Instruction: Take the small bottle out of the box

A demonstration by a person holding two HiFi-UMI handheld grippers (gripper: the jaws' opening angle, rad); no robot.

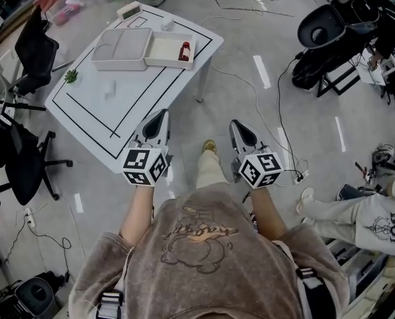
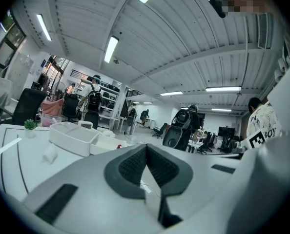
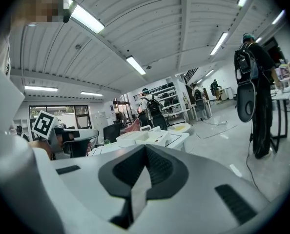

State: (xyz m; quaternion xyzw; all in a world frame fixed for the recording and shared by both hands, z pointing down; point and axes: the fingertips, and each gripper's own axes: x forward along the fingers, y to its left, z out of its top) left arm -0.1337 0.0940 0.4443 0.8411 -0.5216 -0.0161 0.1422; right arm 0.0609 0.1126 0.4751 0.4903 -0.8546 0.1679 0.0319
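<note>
The person is wearing a fuzzy grey-brown sweatshirt [image 1: 204, 258] with a cartoon drawing outlined on it in orange and brown, pale beige trousers [image 1: 209, 170] and a tan shoe [image 1: 209, 146]. Black-and-grey harness straps [image 1: 109, 306] are running over the shoulders at the near left and near right. The left gripper [image 1: 160, 115] and right gripper [image 1: 239, 126] are showing smooth light-grey shells tapering to a point, each lined with dark ribbed pads [image 2: 130, 165] and marked with short black slots, and each is carrying a cube [image 1: 145, 167] printed with black-and-white square markers
</note>
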